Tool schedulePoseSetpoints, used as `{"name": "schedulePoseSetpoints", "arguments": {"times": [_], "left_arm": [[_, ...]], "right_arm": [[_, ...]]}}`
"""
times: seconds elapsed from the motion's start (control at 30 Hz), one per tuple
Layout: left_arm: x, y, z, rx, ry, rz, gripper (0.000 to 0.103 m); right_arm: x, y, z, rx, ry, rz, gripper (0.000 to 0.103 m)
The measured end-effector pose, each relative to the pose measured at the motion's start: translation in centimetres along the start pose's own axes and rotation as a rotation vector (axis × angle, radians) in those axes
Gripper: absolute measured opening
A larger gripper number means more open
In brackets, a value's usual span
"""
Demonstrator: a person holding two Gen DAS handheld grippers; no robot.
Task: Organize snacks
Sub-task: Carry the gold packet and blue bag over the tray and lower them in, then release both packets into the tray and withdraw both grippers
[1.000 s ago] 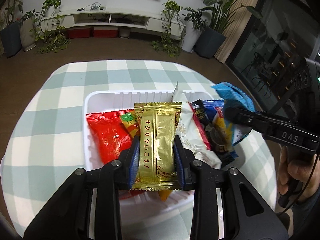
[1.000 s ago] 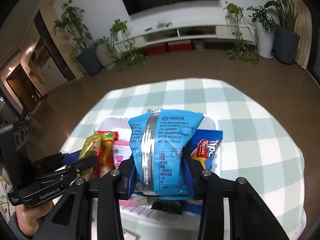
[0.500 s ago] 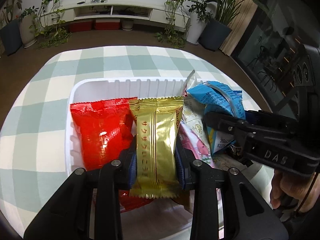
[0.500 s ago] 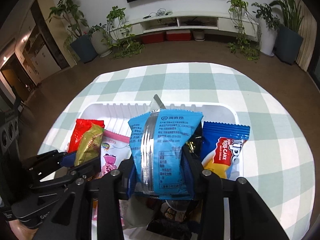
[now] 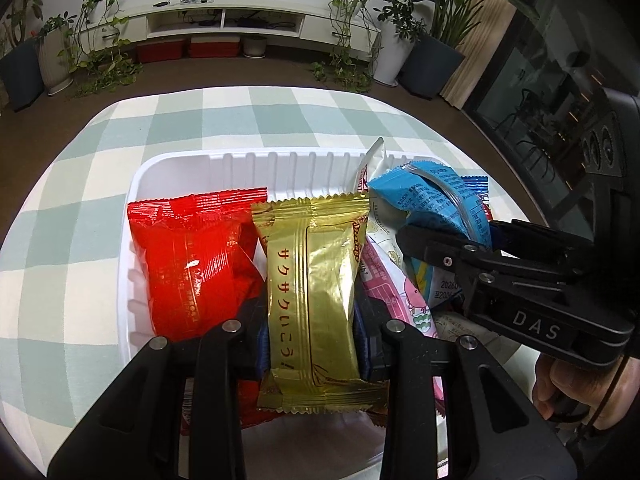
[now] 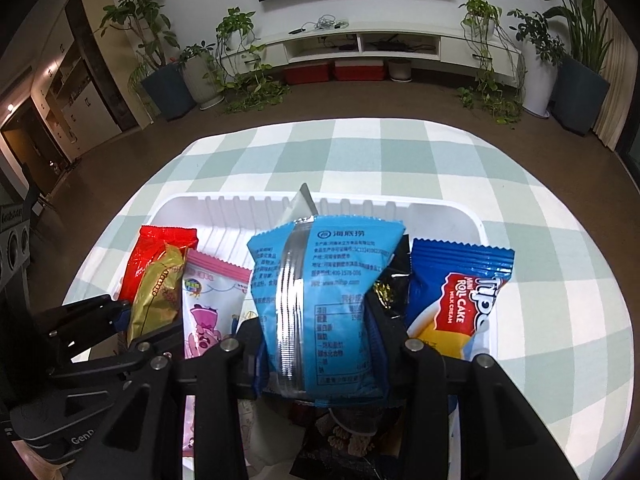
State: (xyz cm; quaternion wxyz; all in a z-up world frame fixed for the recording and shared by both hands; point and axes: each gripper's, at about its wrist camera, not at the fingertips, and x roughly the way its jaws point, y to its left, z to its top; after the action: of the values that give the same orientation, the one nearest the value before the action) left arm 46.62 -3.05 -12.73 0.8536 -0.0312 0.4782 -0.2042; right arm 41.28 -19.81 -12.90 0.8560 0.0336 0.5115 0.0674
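Left wrist view: the left gripper (image 5: 314,332) clamps a gold packet (image 5: 316,280) with Japanese writing, frame centre, over the white tray (image 5: 248,160). Right gripper (image 6: 320,344) clamps a blue packet (image 6: 324,300); beside it, "Roll Cake" pack (image 6: 460,296).

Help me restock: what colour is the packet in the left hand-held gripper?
Gold packet with red lettering, clearest in the left wrist view.

A round table (image 6: 540,208) is wearing a pale green and white checked cloth, and a white plastic tray (image 6: 448,216) is sitting directly on its middle.
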Motion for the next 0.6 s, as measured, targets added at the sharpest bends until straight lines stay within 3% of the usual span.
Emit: {"name": "schedulePoseSetpoints", "arguments": {"times": [0.6], "left_arm": [[-4.1,-0.5,-0.4,0.002,-0.072,0.020,0.068]], "right_arm": [[-3.7,1.0,-0.1,-0.031,-0.075,-0.040,0.059]]}}
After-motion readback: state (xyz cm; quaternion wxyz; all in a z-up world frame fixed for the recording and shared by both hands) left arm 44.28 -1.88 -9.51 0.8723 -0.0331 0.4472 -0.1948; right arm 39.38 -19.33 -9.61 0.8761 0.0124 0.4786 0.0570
